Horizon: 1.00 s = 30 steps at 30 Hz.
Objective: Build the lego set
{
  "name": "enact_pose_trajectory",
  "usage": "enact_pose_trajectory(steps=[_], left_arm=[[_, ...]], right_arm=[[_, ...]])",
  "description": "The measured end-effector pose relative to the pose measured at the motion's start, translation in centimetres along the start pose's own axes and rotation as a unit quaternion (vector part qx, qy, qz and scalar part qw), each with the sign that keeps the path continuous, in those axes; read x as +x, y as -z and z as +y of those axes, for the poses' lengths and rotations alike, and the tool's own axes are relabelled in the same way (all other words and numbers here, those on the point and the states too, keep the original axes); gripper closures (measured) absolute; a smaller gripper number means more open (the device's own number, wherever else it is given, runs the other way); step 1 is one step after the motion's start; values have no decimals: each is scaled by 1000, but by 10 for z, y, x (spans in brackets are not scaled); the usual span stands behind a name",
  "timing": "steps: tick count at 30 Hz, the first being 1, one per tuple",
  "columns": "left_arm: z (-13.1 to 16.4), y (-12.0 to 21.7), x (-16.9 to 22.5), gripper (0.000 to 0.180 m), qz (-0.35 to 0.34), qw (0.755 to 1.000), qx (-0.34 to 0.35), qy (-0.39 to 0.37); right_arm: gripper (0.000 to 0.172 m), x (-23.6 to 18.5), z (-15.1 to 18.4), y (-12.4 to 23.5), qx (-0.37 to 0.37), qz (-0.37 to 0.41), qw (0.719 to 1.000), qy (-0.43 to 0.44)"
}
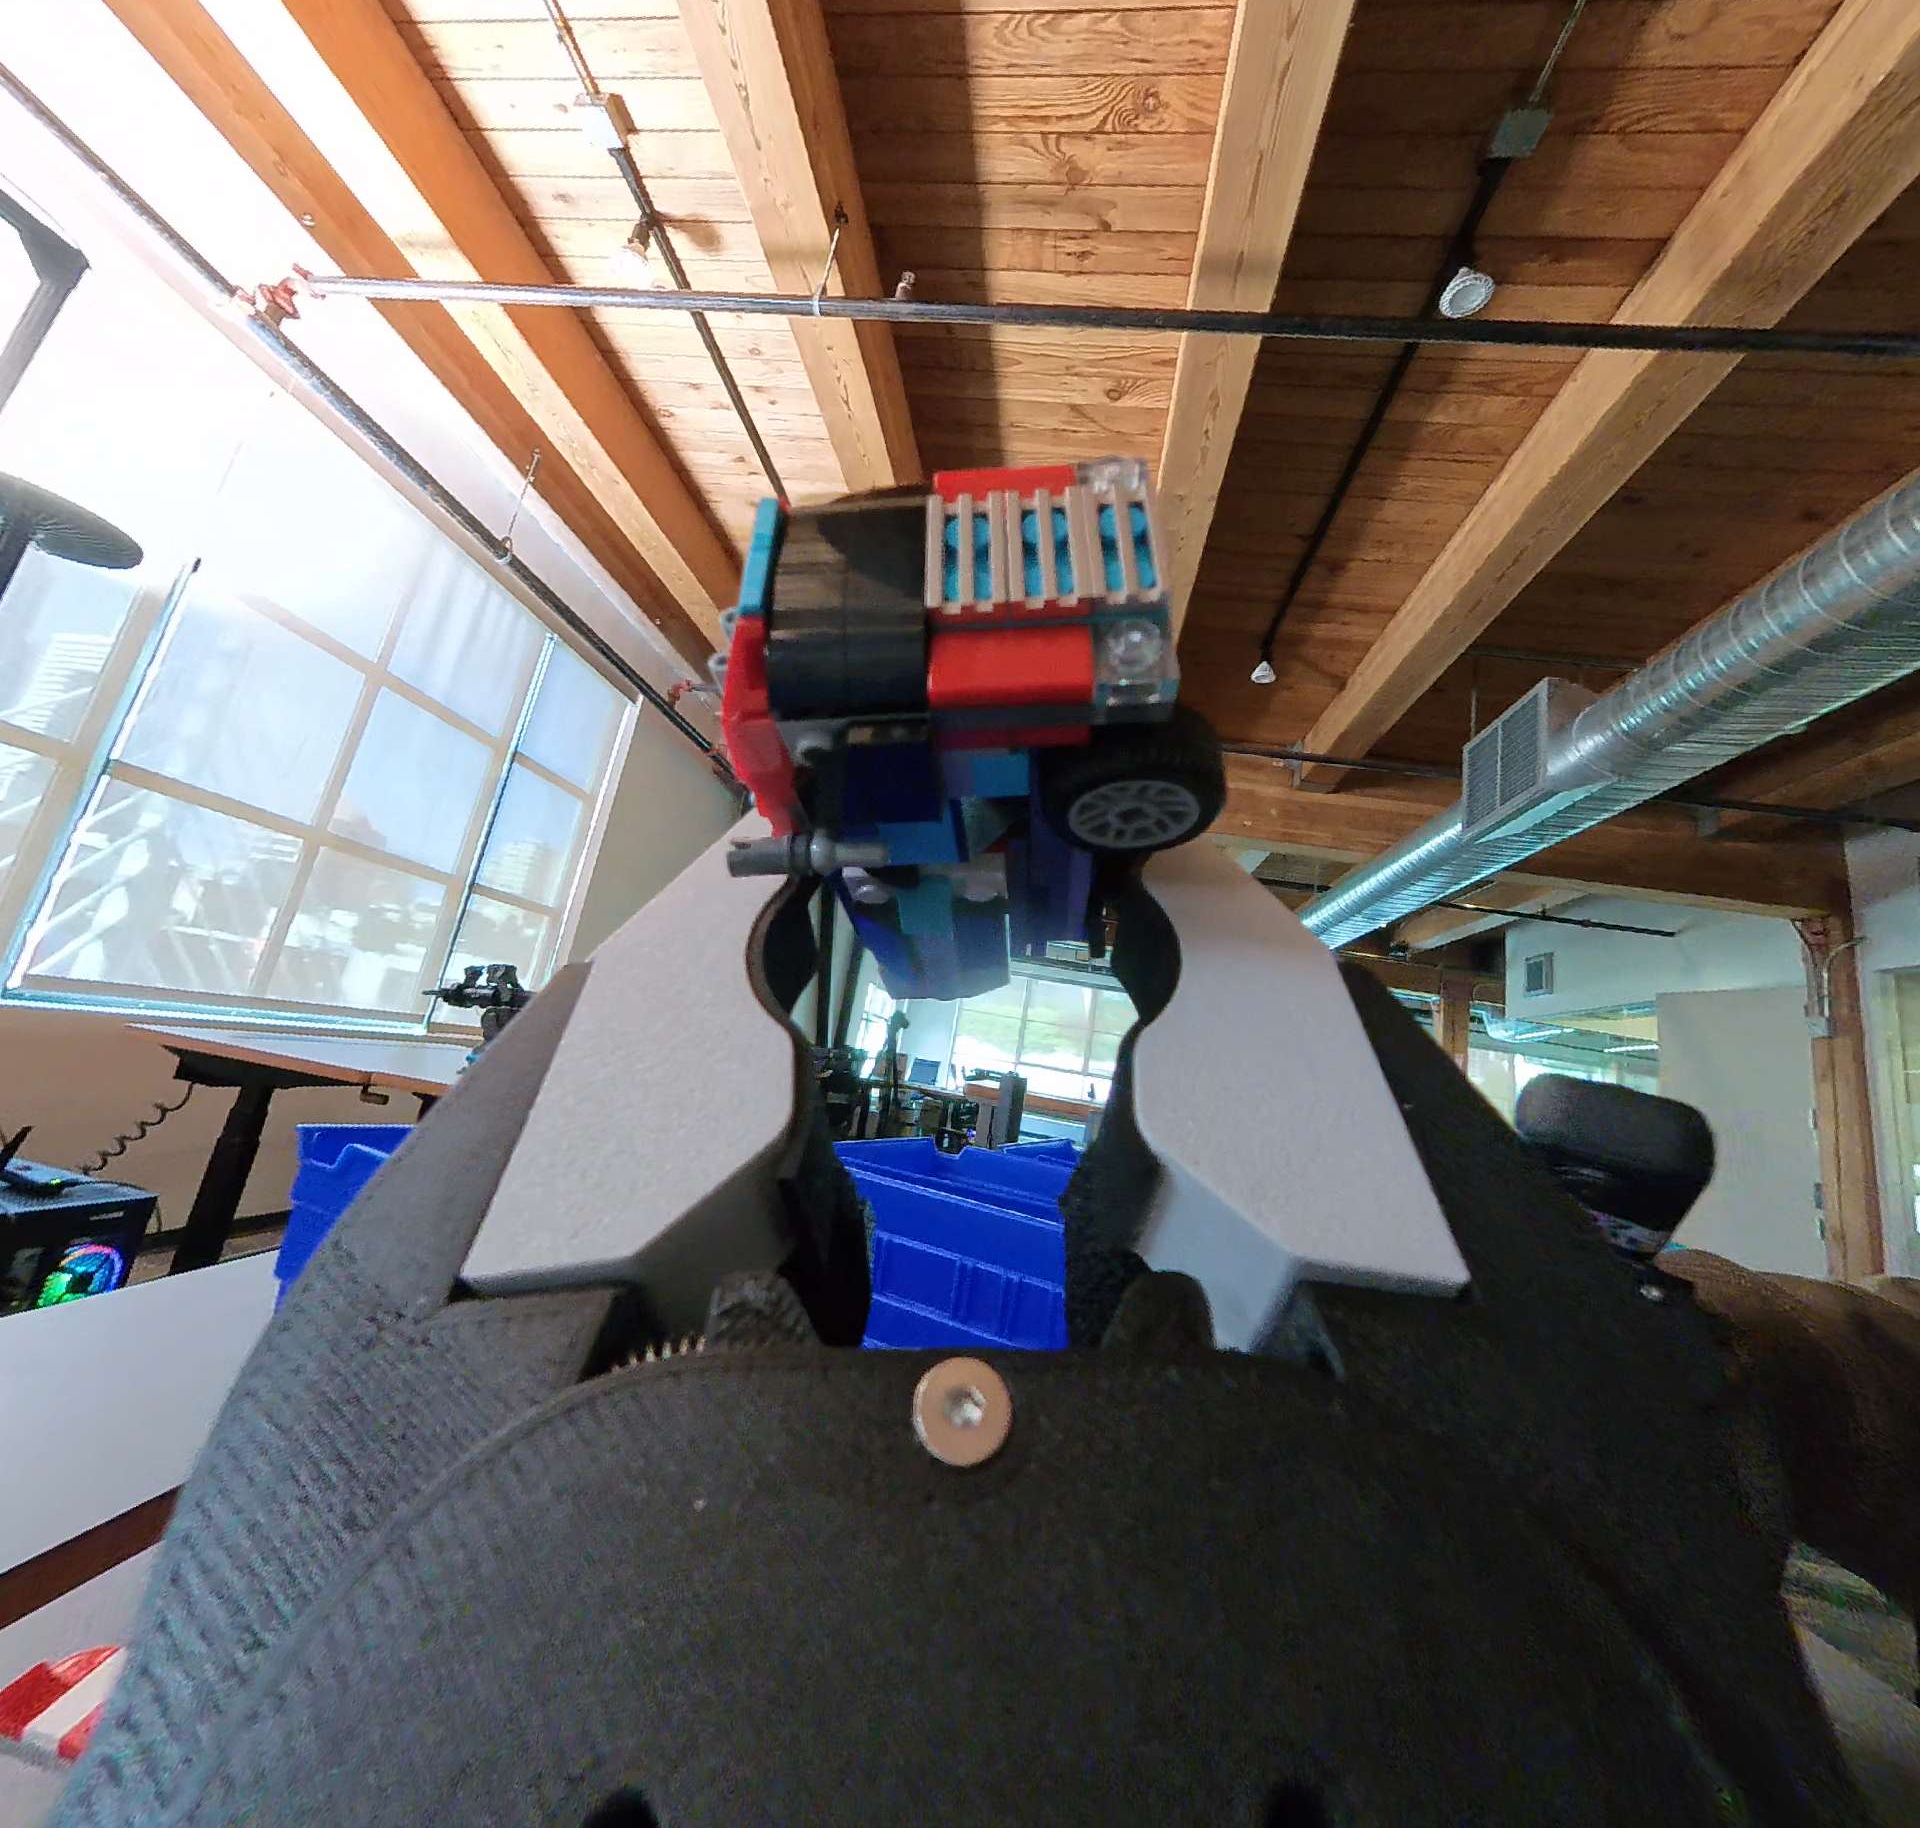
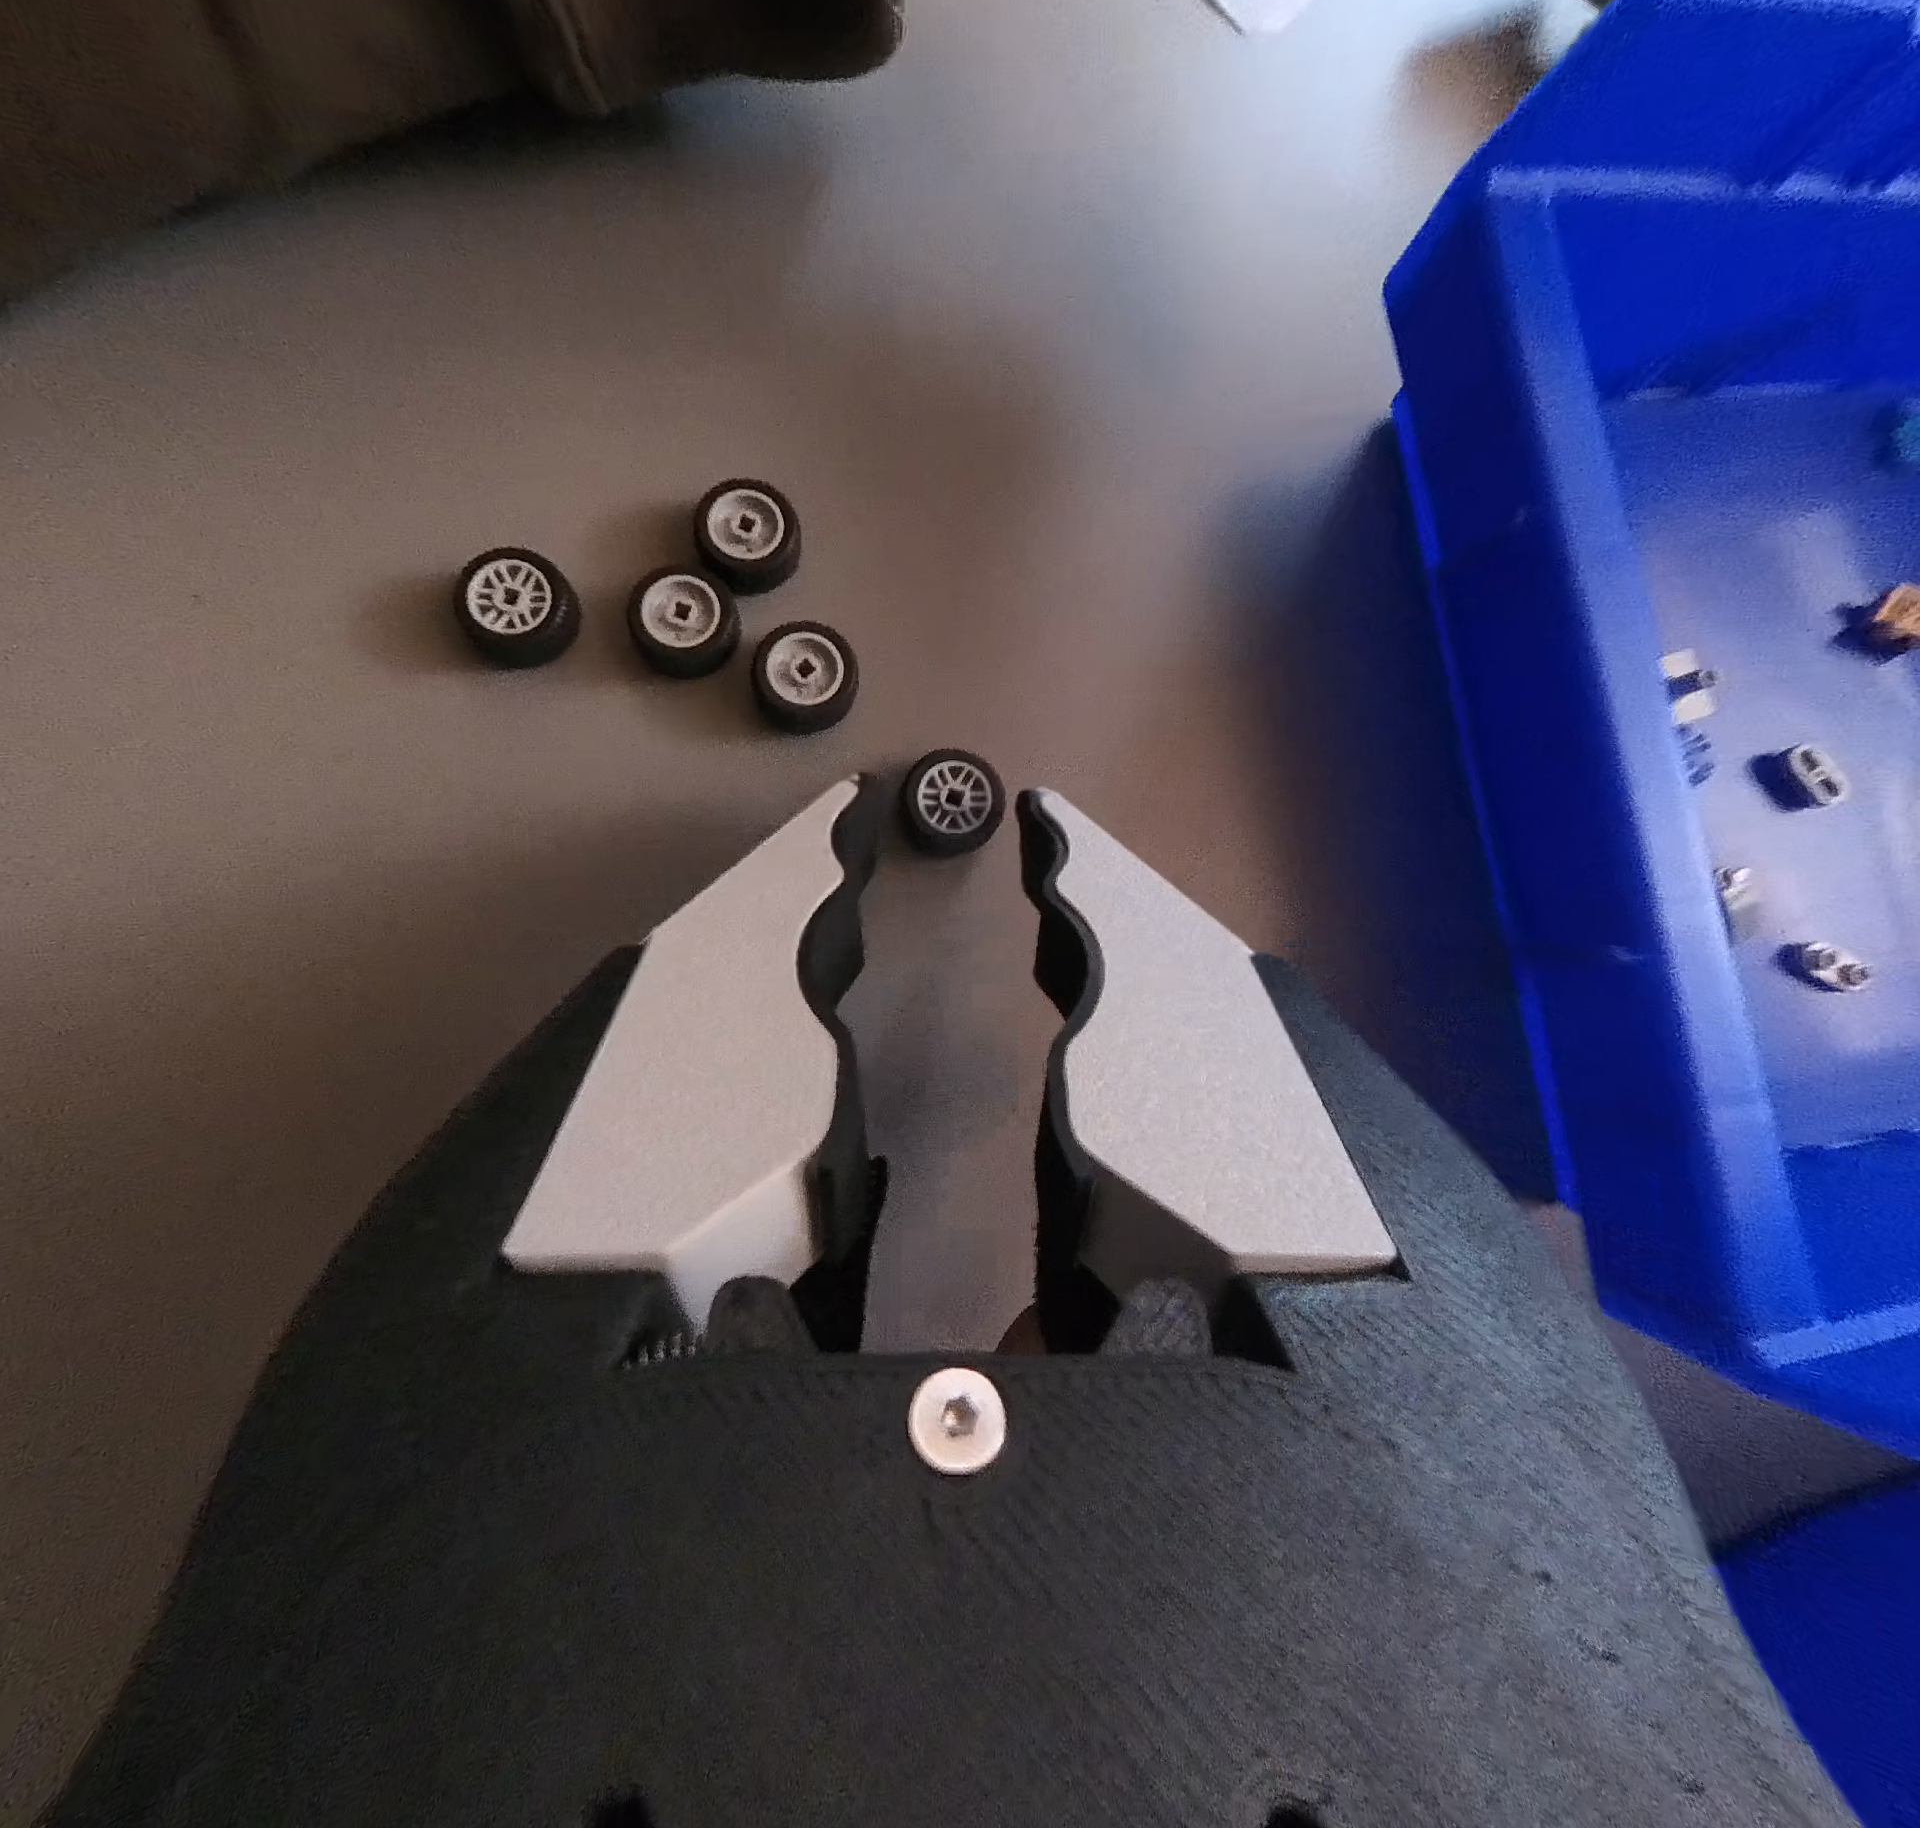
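Observation:
My left gripper (image 1: 951,895) is shut on a toy brick truck (image 1: 935,635) built of red, black, teal and blue bricks. It holds the truck up against the wooden ceiling, and its pads (image 1: 784,937) press on the truck's blue lower part. One black wheel with a grey rim (image 1: 1138,791) is on the truck, and a bare grey axle pin (image 1: 800,853) sticks out on the other side. My right gripper (image 2: 943,799) is open over the grey table (image 2: 312,947). A small black wheel (image 2: 951,798) lies between its fingertips, with a gap on each side.
Several more loose wheels (image 2: 683,620) lie on the table beyond the right gripper. A blue bin (image 2: 1538,635) with small grey parts (image 2: 1792,776) stands at the right. A brown sleeve (image 2: 364,33) is at the top left. Blue bins (image 1: 956,1248) and a white tabletop (image 1: 104,1363) lie below the left gripper. The tips of one gripper are about 30 cm away from the tips of the other.

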<state>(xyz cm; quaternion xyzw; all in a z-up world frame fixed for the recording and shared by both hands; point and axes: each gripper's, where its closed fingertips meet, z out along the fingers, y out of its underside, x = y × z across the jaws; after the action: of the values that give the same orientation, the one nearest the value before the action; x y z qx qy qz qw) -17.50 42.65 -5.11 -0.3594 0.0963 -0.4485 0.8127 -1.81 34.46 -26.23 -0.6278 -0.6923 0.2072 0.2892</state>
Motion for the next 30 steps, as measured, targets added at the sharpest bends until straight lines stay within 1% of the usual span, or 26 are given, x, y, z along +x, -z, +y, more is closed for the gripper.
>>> enact_pose_trajectory(steps=[2, 5, 7, 9, 11, 13, 15, 17, 20, 23, 27, 30], left_arm=[[0, 0, 1, 124, 3, 1000, 1, 2], [0, 1, 1, 124, 4, 1000, 6, 7], [-1, 1, 1, 124, 6, 1000, 8, 9], [-1, 1, 1, 123, 7, 1000, 12, 12], [0, 1, 1, 123, 8, 1000, 12, 15], [1, 1, 1, 124, 7, 1000, 8, 13], [0, 3, 1, 124, 6, 1000, 7, 12], [-2, 4, 0, 124, 3, 1000, 11, 13], [-4, 4, -1, 124, 3, 1000, 14, 15], [-1, 3, 0, 124, 7, 1000, 10, 18], [3, 1, 0, 124, 11, 1000, 7, 23], [5, 0, 0, 124, 13, 1000, 2, 23]], right_arm=[[151, 1, 4, -3, -3, -3, 1000, -14], [152, 2, 2, -4, -1, -4, 1000, -19], [171, 5, -4, -1, 7, -3, 1000, -20], [171, 12, -21, 6, 24, 3, 1000, -20], [171, 24, -46, 17, 40, 13, 999, -8], [171, 32, -61, 21, 24, 22, 999, 16], [171, 36, -66, 19, 2, 21, 999, 32], [170, 35, -62, 12, -6, 11, 1000, 23], [162, 32, -38, -3, -23, -2, 1000, -9], [145, 30, -18, -13, -25, -6, 998, -50], [143, 26, -10, -18, -4, -23, 996, -89], [143, 22, -7, -22, -2, -32, 995, -90]])
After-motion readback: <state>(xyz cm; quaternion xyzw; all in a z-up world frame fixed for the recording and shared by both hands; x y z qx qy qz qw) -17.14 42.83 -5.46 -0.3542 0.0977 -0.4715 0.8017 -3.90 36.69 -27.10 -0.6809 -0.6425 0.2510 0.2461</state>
